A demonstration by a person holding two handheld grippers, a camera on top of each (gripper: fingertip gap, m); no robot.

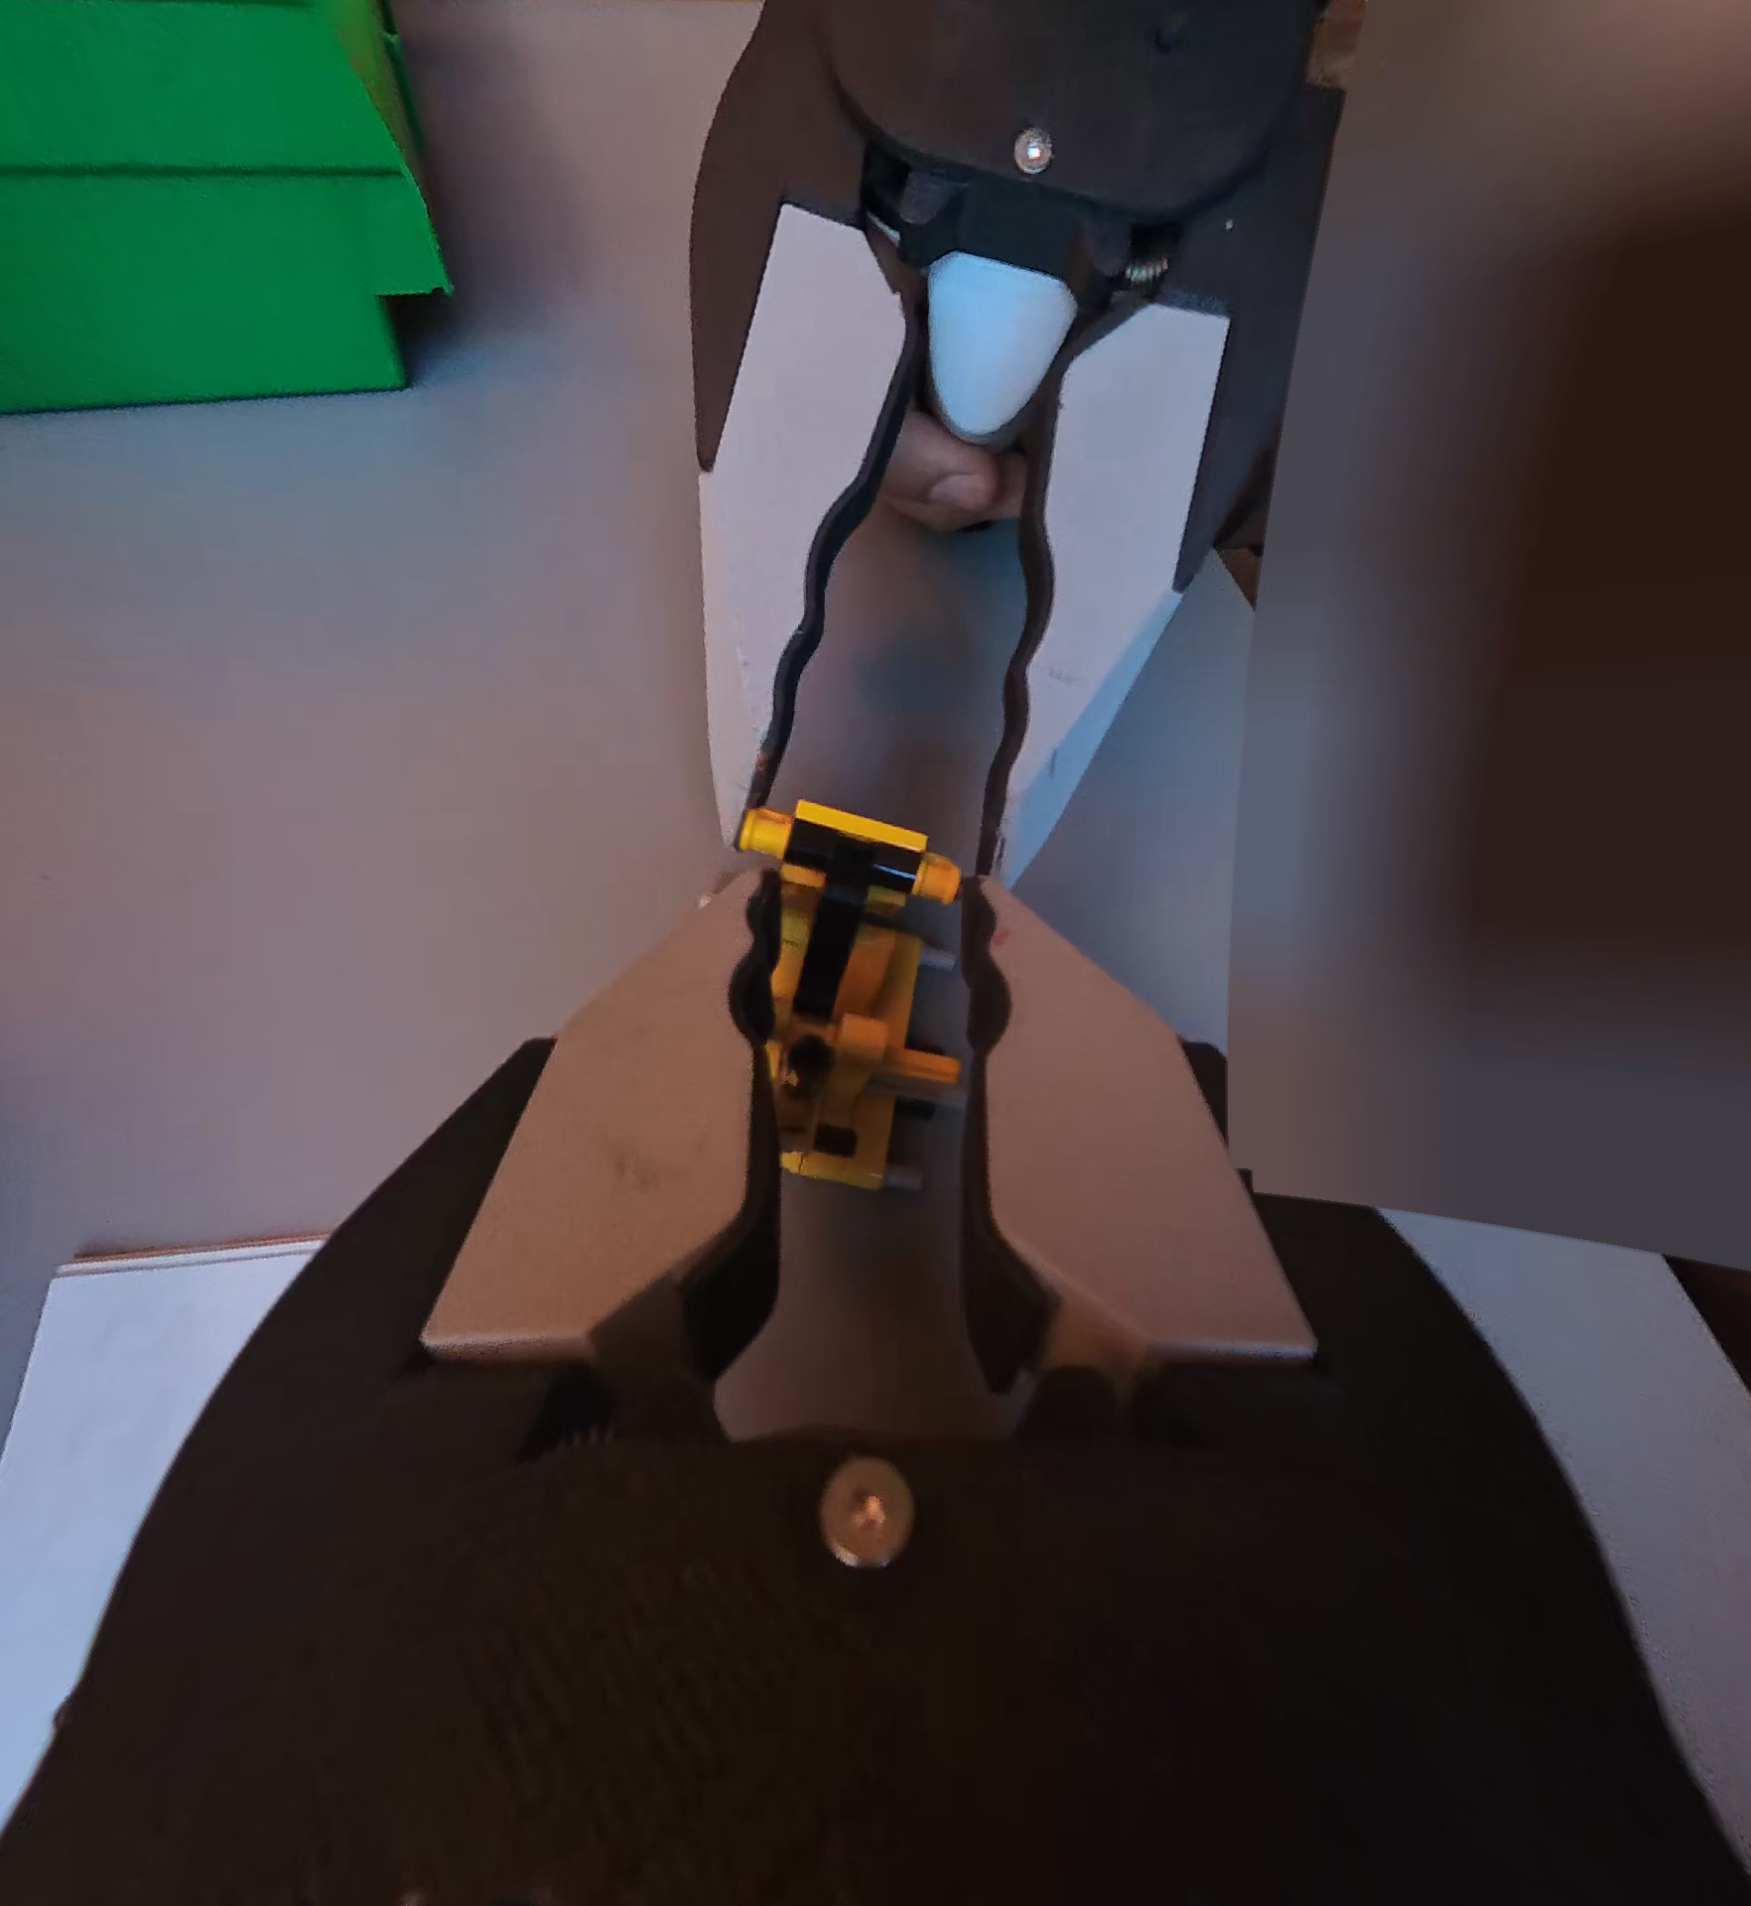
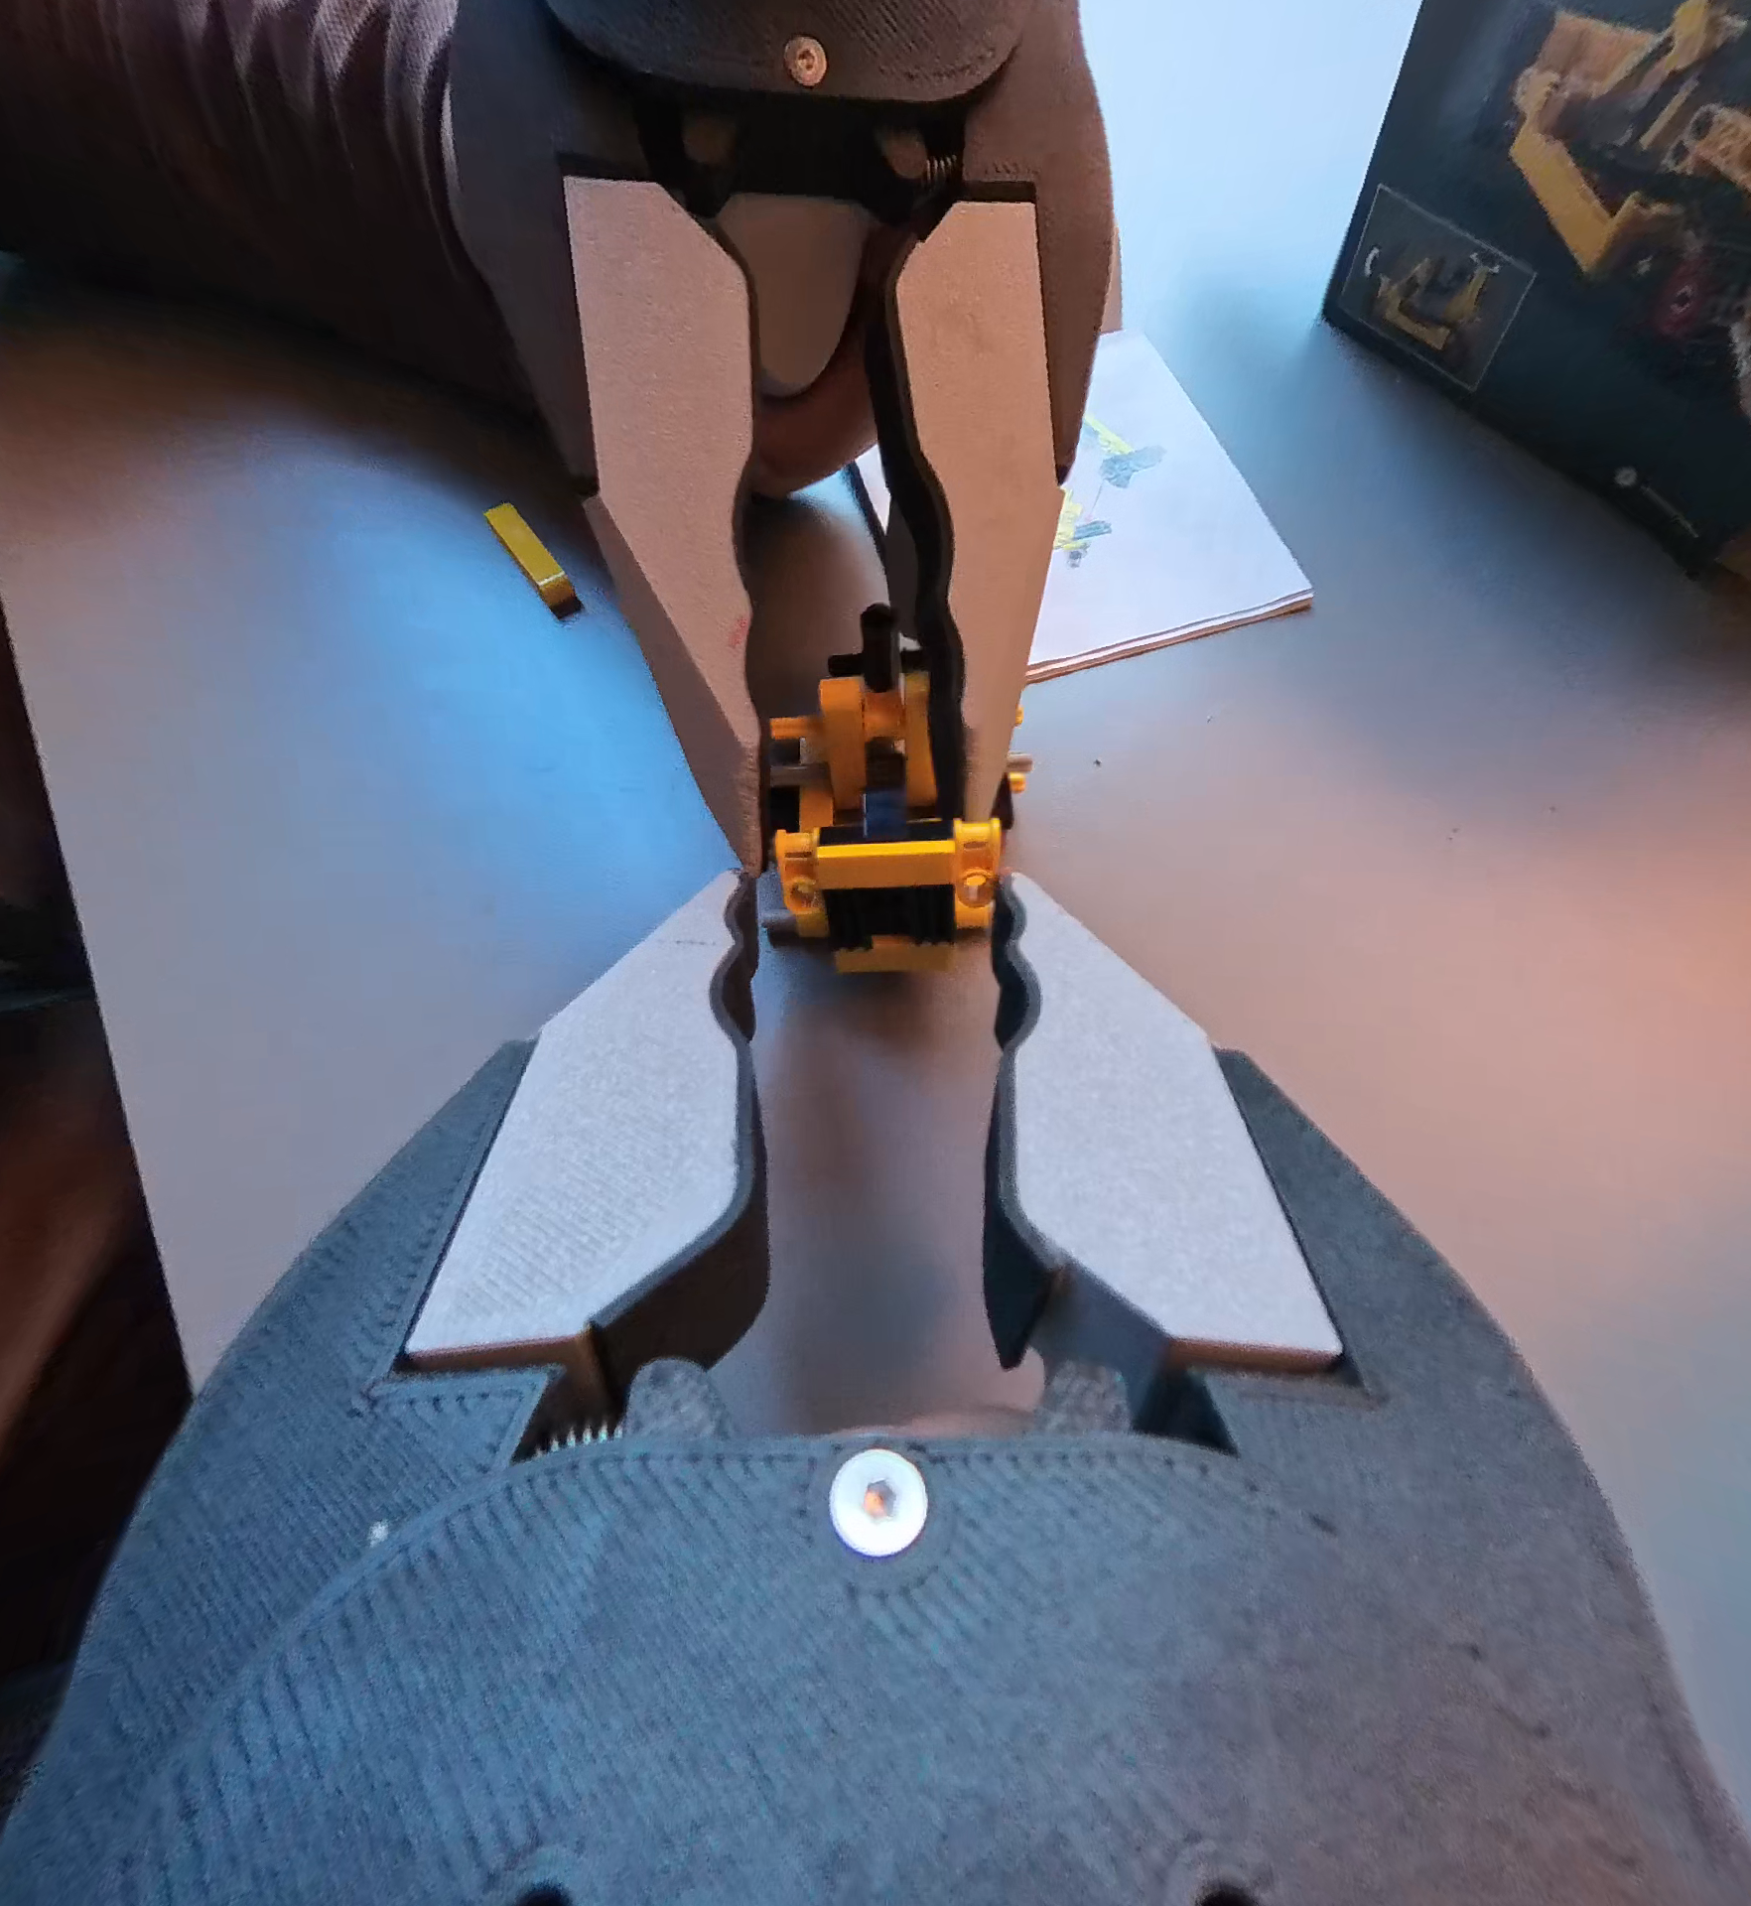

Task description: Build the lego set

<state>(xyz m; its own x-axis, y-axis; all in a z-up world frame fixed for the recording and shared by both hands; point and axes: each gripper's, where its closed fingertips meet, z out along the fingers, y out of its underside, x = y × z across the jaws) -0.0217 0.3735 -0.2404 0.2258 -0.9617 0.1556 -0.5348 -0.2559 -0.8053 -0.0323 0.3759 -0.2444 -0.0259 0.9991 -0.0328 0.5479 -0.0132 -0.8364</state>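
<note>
No legible text; dark set box and instruction booklet print perhaps too blurred.

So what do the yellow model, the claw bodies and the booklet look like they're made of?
Yellow model: glossy moulded plastic, with sharp studs and shiny edges. Right claw body: probably 3D-printed matte plastic, since fine layer lines show. Booklet: thin printed paper, with stacked page edges visible.

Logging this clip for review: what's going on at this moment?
A person with a handheld gripper in each hand is working on a small yellow and black lego assembly over a grey table. The left gripper has its fingers around the model's body; the right gripper is at its front end, whether gripping is unclear. A loose yellow piece, an instruction booklet and the set's box lie nearby.
</note>
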